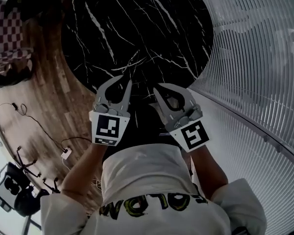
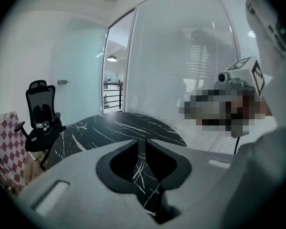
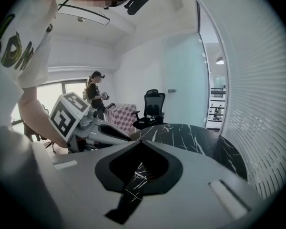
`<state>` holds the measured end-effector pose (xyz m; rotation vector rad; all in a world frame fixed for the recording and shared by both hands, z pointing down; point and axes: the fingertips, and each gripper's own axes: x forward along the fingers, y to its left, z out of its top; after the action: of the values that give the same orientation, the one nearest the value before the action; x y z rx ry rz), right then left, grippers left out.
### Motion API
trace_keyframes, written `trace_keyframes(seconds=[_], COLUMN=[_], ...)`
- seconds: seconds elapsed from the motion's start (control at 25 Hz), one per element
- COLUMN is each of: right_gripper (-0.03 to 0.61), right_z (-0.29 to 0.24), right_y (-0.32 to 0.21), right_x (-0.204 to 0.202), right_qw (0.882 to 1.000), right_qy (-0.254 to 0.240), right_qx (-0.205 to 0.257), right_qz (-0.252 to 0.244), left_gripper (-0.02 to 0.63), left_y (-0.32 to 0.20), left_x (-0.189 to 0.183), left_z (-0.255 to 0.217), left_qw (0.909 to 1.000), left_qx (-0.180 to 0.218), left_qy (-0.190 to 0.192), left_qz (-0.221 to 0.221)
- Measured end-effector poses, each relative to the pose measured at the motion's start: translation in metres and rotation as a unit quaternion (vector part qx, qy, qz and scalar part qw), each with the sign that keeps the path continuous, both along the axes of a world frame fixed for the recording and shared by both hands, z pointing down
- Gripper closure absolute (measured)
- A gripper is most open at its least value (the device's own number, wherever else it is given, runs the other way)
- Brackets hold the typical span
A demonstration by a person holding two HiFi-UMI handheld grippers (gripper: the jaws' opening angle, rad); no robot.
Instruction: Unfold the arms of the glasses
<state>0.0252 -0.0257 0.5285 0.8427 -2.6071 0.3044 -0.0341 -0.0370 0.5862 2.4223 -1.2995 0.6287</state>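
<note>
Black marble veined in white forms the round table [image 1: 137, 28], which fills the far middle of the head view. The left gripper [image 1: 125, 80] is held over the table's near edge, pointing away from the wearer and tilted downward. In the left gripper view its two jaw tips stand a narrow slit apart, the veined stone shows through the gap, and nothing sits between them. The right gripper [image 1: 158, 88] hangs just beside it on the right, near but not touching, with its nose leaning slightly toward the left one. The right gripper view shows its jaw tips pressed together with nothing caught in them. Both marker cubes face up toward the head camera, above the wearer's white T-shirt [image 1: 147, 180].

Where the glasses lie I cannot tell, as none of the views lets me make them out.

To the left of the table runs a wooden floor [image 1: 44, 97] with dark cables [image 1: 49, 138] trailing across it. A ribbed glass wall [image 1: 255, 58] curves along the right side. At the far left sits a red-and-white checked seat [image 1: 7, 33]. A black office chair [image 2: 40, 113] stands beyond the table's far left edge. In the right gripper view a person [image 3: 93, 97] stands far back by a window.
</note>
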Motion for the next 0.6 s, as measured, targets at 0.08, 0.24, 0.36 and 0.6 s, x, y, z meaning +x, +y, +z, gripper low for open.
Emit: trace_keyframes(seconds=[0.08, 0.24, 0.36, 0.6], right_gripper=[0.575, 0.575, 0.575, 0.575], right_z=[0.016, 0.052, 0.076, 0.117], right_y=[-0.002, -0.010, -0.017, -0.021], right_x=[-0.003, -0.001, 0.000, 0.002], right_qw=[1.000, 0.999, 0.999, 0.999], right_qy=[0.010, 0.027, 0.031, 0.027], right_qx=[-0.003, -0.017, -0.022, -0.045], right_qz=[-0.011, -0.012, -0.012, -0.004], left_gripper=[0.563, 0.554, 0.551, 0.534], left_y=[-0.005, -0.014, -0.020, -0.029], left_x=[-0.003, -0.009, -0.011, -0.011], left_z=[0.025, 0.084, 0.127, 0.181], left_qw=[0.9998, 0.9981, 0.9961, 0.9930], left_qx=[-0.018, -0.050, -0.071, -0.103], left_qy=[-0.010, -0.036, -0.052, -0.057], left_qz=[0.002, 0.005, 0.007, 0.006])
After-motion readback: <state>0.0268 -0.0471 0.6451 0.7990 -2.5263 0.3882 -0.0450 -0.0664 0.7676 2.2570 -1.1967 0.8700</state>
